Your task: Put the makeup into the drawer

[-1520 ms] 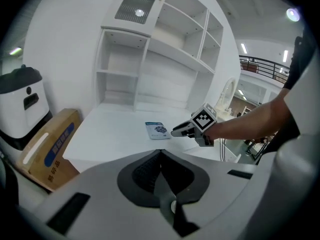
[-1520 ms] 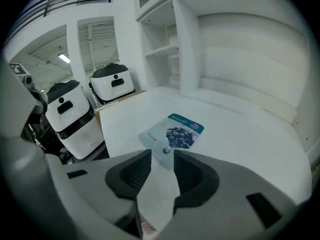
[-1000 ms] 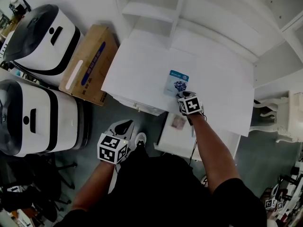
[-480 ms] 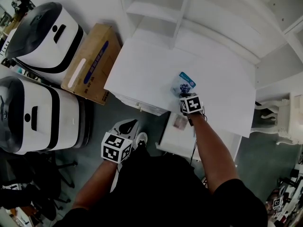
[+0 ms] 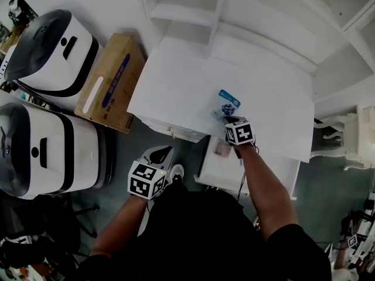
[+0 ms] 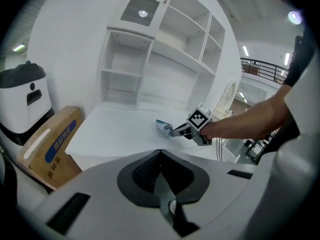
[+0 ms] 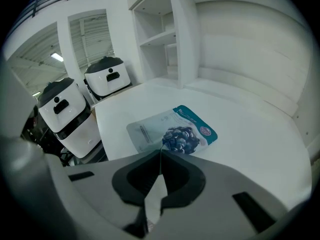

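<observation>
Pickup step: right claw (image 5: 229,119) has just closed on the makeup sachet (image 5: 226,105) — next, probably lift toward the drawer (image 5: 214,171) (left claw (image 5: 158,154) closed, empty).

White desk top (image 5: 176,86) lies bare all around one packet (image 5: 227,106). Shelves (image 5: 193,16) wall off its back; a cardboard box (image 5: 108,81) stands at its left; an open drawer (image 5: 217,171) juts out in front.

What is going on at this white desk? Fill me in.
A person works with a gripper in each hand. The right gripper has just closed its jaws on the near edge of a makeup sachet on the white desk. The left gripper hangs back by the person's body, shut and empty. A drawer stands open below the desk's front edge; the sachet is not in it yet.
</observation>
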`<state>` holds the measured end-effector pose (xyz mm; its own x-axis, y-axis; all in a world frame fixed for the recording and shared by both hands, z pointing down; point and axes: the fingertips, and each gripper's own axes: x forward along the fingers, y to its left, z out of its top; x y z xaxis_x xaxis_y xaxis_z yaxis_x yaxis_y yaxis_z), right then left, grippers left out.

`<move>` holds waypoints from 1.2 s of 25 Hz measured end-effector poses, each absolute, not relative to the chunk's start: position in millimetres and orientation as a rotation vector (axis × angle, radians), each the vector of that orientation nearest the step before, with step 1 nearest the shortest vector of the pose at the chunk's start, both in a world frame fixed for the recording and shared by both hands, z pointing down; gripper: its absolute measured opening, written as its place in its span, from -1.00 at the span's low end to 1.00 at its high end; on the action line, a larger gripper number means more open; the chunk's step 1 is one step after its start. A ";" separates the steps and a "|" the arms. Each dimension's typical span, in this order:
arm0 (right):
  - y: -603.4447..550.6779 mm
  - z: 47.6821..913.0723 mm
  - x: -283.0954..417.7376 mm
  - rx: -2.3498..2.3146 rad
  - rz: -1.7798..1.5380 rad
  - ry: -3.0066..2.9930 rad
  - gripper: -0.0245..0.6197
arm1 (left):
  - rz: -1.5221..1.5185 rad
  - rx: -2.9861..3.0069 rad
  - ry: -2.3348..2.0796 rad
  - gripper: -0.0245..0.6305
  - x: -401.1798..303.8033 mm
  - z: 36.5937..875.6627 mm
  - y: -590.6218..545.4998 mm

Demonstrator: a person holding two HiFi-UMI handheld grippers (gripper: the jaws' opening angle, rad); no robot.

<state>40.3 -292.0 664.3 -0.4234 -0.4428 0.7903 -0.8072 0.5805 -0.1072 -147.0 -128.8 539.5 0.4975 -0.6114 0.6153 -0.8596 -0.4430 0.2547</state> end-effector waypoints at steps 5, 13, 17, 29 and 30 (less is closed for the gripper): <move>-271.8 639.5 49.5 1.030 0.636 -2.135 -0.83 | 0.632 2.243 -1.144 -0.89 -130.5 544.2 -133.3; -231.3 602.8 81.1 1.118 0.671 -2.208 -0.83 | 0.686 2.323 -1.025 -0.89 -92.4 550.6 -141.0; -206.8 596.6 103.0 1.160 0.696 -2.201 -0.83 | 0.719 2.349 -0.961 -0.89 -72.8 554.9 -140.3; -96.8 628.4 146.6 1.002 0.819 -2.101 -0.83 | 0.770 2.397 -0.844 -0.89 -27.9 561.5 -144.5; -88.8 633.9 147.6 0.975 0.819 -2.086 -0.83 | 0.772 2.399 -0.840 -0.89 -26.2 561.5 -144.7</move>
<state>147.6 -88.8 633.9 -0.4852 -0.3857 0.7847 -0.8167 0.5205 -0.2492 -26.2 -144.7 561.5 0.6525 -0.4028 0.6419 -0.6736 -0.6963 0.2478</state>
